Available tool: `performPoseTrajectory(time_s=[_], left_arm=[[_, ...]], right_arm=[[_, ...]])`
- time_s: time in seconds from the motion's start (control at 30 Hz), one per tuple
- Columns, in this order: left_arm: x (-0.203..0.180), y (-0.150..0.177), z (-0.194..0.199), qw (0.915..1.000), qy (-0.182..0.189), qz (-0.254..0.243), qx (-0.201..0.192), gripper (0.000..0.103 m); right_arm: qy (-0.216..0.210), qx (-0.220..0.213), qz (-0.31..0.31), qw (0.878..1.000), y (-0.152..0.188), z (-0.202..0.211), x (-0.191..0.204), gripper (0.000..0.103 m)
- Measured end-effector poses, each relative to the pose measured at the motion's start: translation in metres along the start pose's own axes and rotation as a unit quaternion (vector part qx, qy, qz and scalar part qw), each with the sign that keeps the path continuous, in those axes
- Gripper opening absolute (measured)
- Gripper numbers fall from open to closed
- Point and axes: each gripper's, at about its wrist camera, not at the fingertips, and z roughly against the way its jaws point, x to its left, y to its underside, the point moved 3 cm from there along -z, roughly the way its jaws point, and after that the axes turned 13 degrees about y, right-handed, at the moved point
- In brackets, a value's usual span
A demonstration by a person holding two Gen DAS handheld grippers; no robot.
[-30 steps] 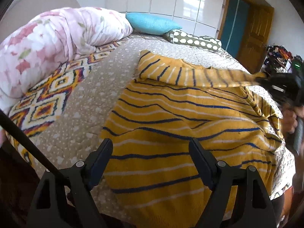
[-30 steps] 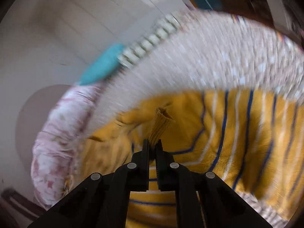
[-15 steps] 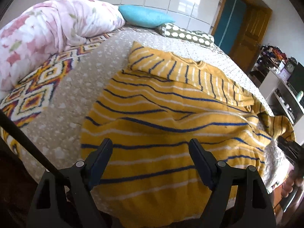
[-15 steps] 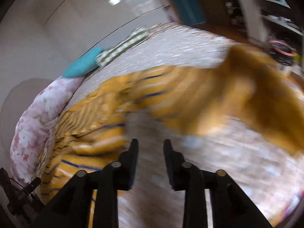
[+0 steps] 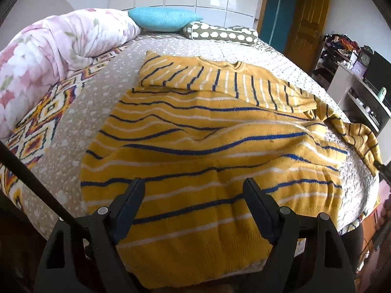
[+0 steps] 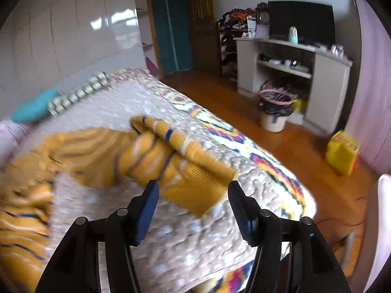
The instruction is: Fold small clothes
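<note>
both grippers were empty. left gripper [image 5: 194, 191] hovered with jaws wide over the hem of the yellow striped sweater [image 5: 207, 146], which lay spread on the quilted bedspread [image 5: 117, 73]. right gripper [image 6: 193, 195] had just been opening, jaws now wide, nothing between them; the sweater's sleeve [image 6: 171, 156] lay just ahead near the bed edge.

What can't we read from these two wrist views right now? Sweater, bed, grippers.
- Sweater hem, left wrist view: the near edge runs behind the left gripper and off the bottom of the frame.
- Sweater body, right wrist view: motion blur smears the stripes on the left side; only the sleeve cuff ahead of the right gripper is sharp.
- Right gripper, left wrist view: just a dark sliver at the right edge.
- Shelf items, right wrist view: too small to identify.
</note>
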Motion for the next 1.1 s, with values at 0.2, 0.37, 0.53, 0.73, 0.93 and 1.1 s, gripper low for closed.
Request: performPoseTrajectory(time_s=[0.2, 0.37, 0.53, 0.73, 0.93, 1.1], left_arm=[[0.005, 0.001, -0.001, 1.0, -0.001, 0.009, 0.004, 0.081], [0.005, 0.002, -0.004, 0.9999, -0.001, 0.007, 0.009, 0.081], [0.005, 0.002, -0.004, 0.9999, 0.0, 0.008, 0.009, 0.081], [0.001, 0.005, -0.009, 0.9997, 0.008, 0.011, 0.02, 0.081], [0.0, 0.004, -0.006, 0.9998, 0.005, 0.0, 0.017, 0.081], [0.007, 0.005, -0.009, 0.9995, 0.011, 0.017, 0.024, 0.081]], right_arm=[[-0.031, 0.042, -0.072, 0.996, -0.017, -0.044, -0.017, 0.067], [-0.038, 0.049, -0.109, 0.992, -0.037, -0.05, -0.033, 0.067], [-0.093, 0.071, -0.16, 0.98, -0.032, -0.037, -0.049, 0.067], [-0.247, 0.141, -0.263, 0.922, 0.014, -0.024, -0.038, 0.067], [-0.196, 0.122, -0.273, 0.934, 0.005, -0.037, -0.021, 0.067], [-0.122, 0.109, -0.249, 0.954, -0.013, -0.048, -0.01, 0.039]])
